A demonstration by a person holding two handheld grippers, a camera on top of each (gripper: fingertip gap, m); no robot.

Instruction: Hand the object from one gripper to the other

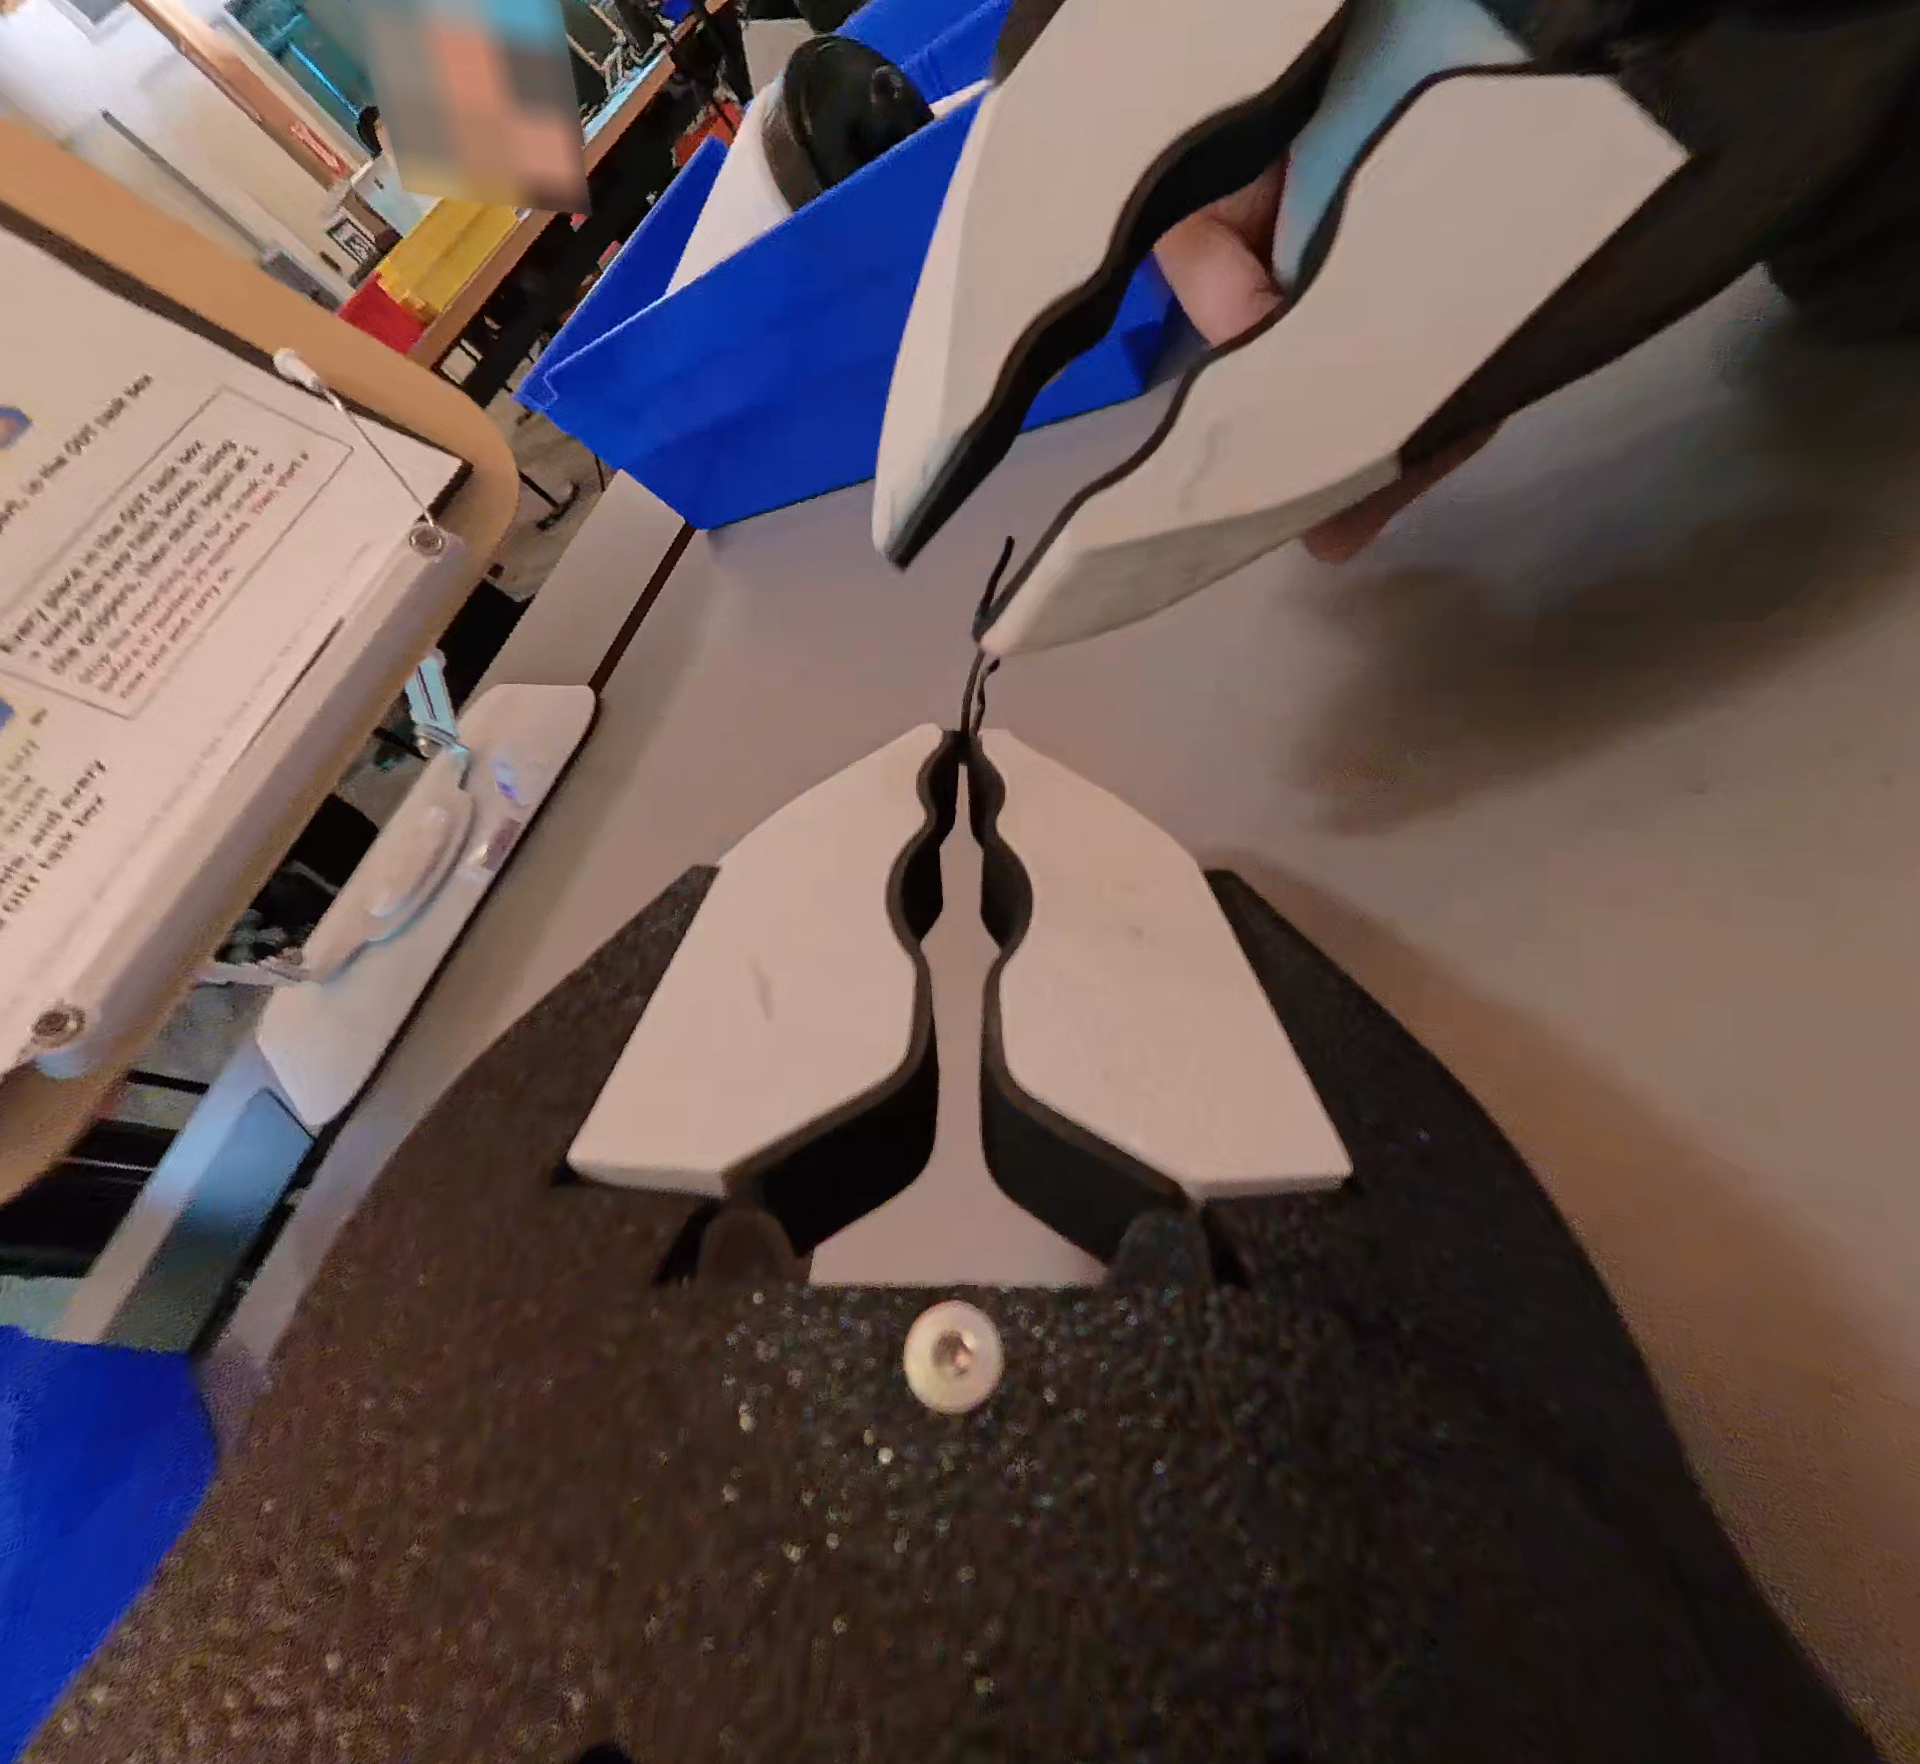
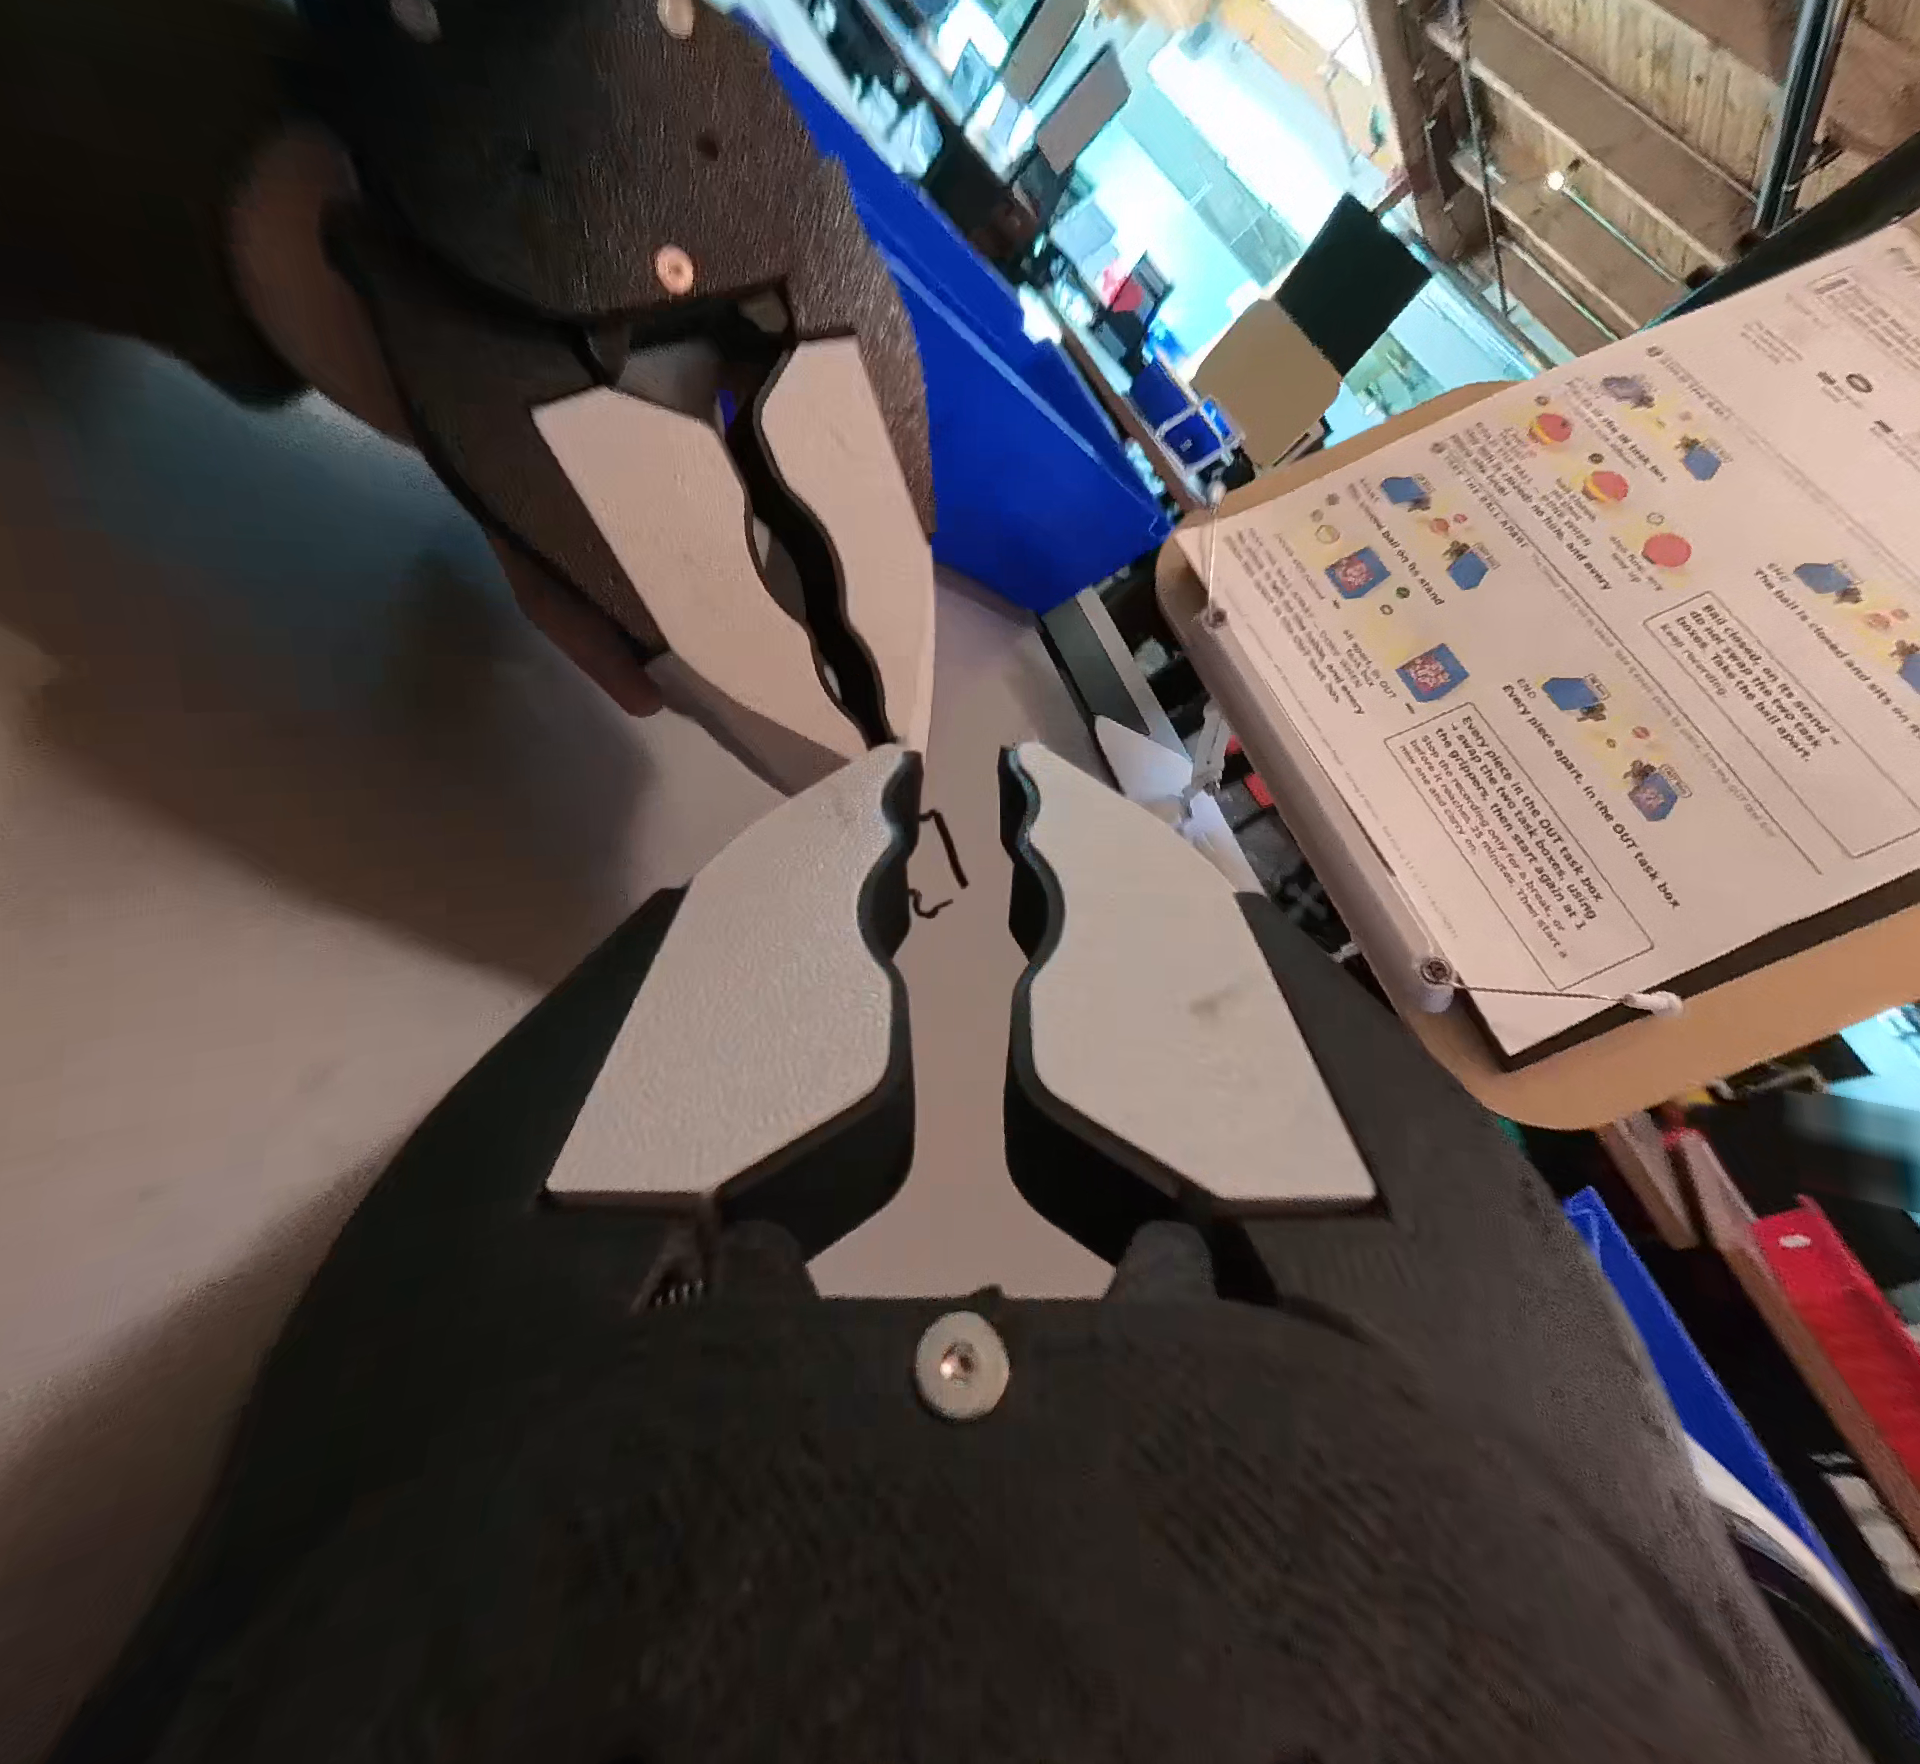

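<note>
The left gripper fills the foreground of its own view, its two white fingers nearly together and pinching a thin, bent black wire at their tips. The wire rises from those tips toward the right gripper, which comes in from above with its fingers spread a moderate way apart. The wire's upper end lies against the tip of one of the right gripper's fingers, and the other finger stands clear of it.

In the right wrist view, the right gripper shows the same moderate gap, with the wire hanging inside it, close to one finger. The left gripper points down to meet it, tips almost touching.

Below both lies a pale grey surface. A blue bin stands farther back on it. To one side, a printed instruction sheet sits on a tilted wooden board.
</note>
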